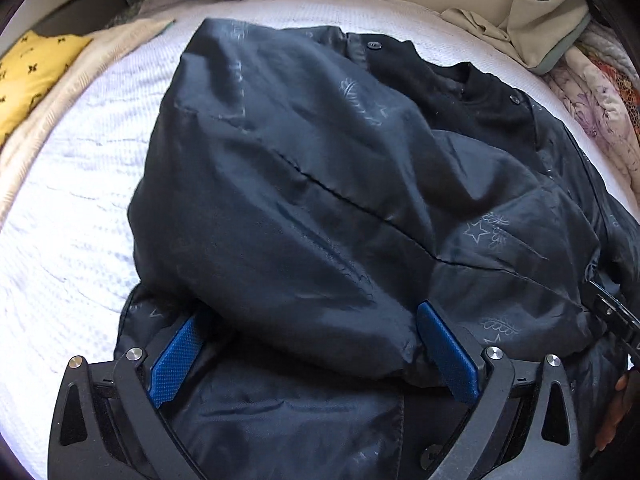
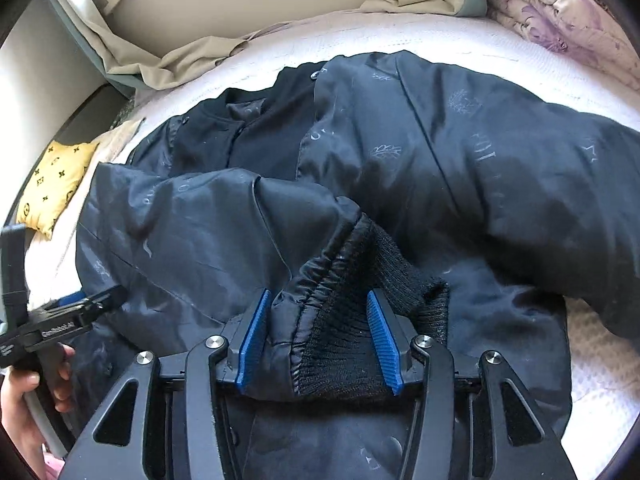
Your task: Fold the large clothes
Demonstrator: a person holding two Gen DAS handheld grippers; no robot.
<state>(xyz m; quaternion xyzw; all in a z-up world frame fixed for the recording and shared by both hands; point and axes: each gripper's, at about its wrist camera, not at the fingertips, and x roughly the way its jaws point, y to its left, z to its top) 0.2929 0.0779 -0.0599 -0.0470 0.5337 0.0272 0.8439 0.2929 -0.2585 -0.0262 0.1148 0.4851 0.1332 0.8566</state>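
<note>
Home bedroom: white bedspread (image 1: pixel 80 216), yellow pillow (image 1: pixel 36 76), floral quilt (image 2: pixel 560 12).

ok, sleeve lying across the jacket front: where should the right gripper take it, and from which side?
At the black ribbed knit cuff, coming from the near, open end along the sleeve's length. The cuff is bunched and stands up off the jacket, while the shell looks slippery. The right gripper already straddles it, jaws open; the left gripper is open too.

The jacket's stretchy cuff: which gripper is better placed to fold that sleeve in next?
Probably the right gripper: the knit cuff already sits between its open fingers. The left gripper is open too, but only straddles a puffy fold of the jacket.
</note>
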